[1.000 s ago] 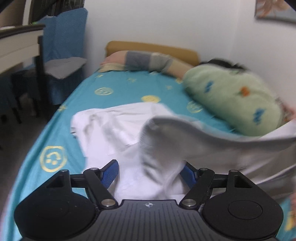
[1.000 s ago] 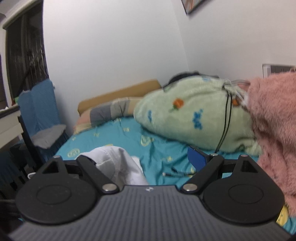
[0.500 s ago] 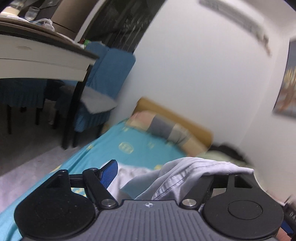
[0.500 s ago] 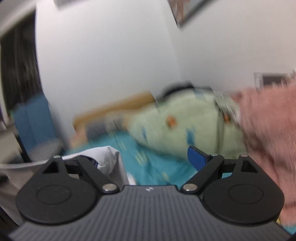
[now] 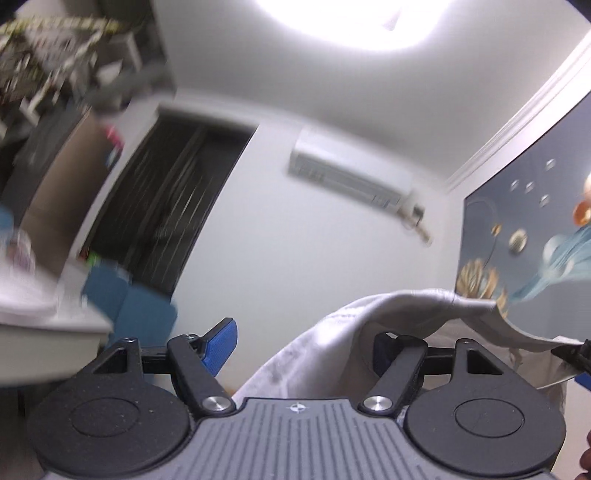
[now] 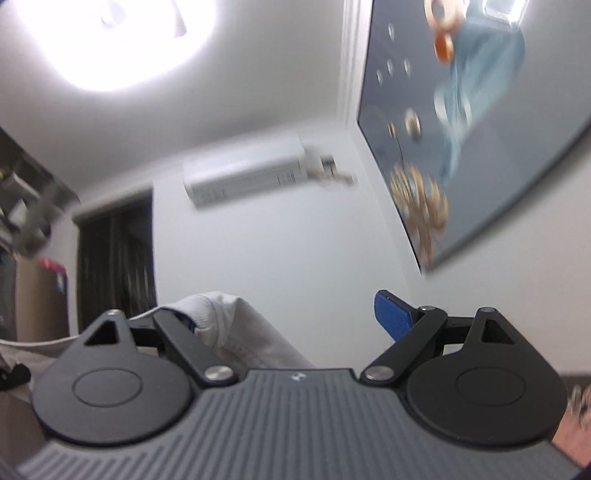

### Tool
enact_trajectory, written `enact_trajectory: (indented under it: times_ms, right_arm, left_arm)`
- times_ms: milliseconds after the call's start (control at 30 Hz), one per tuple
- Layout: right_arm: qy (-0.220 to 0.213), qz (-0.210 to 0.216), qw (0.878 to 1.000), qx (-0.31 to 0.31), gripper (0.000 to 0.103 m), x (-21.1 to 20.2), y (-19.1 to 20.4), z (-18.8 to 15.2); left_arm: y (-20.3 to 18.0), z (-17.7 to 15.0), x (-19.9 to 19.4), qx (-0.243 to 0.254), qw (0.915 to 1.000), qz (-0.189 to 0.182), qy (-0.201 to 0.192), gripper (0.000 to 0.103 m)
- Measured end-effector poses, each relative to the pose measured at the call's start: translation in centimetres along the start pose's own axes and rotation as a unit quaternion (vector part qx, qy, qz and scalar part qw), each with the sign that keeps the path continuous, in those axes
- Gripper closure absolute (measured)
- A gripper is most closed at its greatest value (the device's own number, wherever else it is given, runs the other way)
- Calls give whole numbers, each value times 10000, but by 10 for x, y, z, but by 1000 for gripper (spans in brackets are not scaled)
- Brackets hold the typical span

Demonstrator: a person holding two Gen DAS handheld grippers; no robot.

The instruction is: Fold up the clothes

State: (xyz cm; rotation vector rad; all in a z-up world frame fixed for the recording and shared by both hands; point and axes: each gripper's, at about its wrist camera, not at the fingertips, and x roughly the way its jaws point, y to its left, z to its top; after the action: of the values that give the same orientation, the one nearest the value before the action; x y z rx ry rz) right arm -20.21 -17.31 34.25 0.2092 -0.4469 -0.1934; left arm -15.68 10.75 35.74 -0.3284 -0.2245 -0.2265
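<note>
A white garment (image 5: 369, 325) hangs over the right finger of my left gripper (image 5: 303, 338) and stretches off to the right. The left gripper's jaws stand wide apart, with the left blue pad (image 5: 219, 341) bare. The same garment (image 6: 229, 325) drapes over the left finger of my right gripper (image 6: 291, 321), whose jaws also stand wide apart with the right blue pad (image 6: 393, 319) bare. Both grippers are tilted up toward the ceiling. The bed is out of view.
A bright ceiling lamp (image 5: 351, 18) and a wall air conditioner (image 5: 351, 179) are ahead. A dark doorway (image 5: 159, 206), a blue chair (image 5: 129, 299) and a desk edge (image 5: 48, 321) lie left. A large painting (image 6: 461, 129) hangs on the right wall.
Both grippers have swung up from the bed toward the ceiling, lifting the white garment with them. The bed, pillow and blankets have dropped out of view.
</note>
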Motion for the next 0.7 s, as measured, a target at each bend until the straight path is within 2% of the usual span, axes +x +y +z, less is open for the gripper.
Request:
enact_trajectory:
  times_ms: [67,167,300,367,467,700]
  right_arm:
    - [-176,-12,9998,-30,12,-10,2,28]
    - [-251,-61,9995,-163,12,-13,2,55]
    - [86,-134,9987,-477,12,11,-3,48]
    - [414,-166,9975,-548,12,36,-6,29]
    - [1010,-296,9920,-701,12,82,-9,-16]
    - [2141,-408,9708,-1002,13,207,-14,-175]
  left_arm:
    - [-17,30,-13,86,9999,-56,-9,25]
    - [-35,53,-19,-13,9997,-122,194,25]
    - [-34,55,-2,-41,9984,-83,555,23]
    - [-29,39,18,3,9973,-57,726,23]
    - [-7,-4,73,-23,9941,41,1081,22]
    - [68,-146,237,-38,9777,634,2000,22]
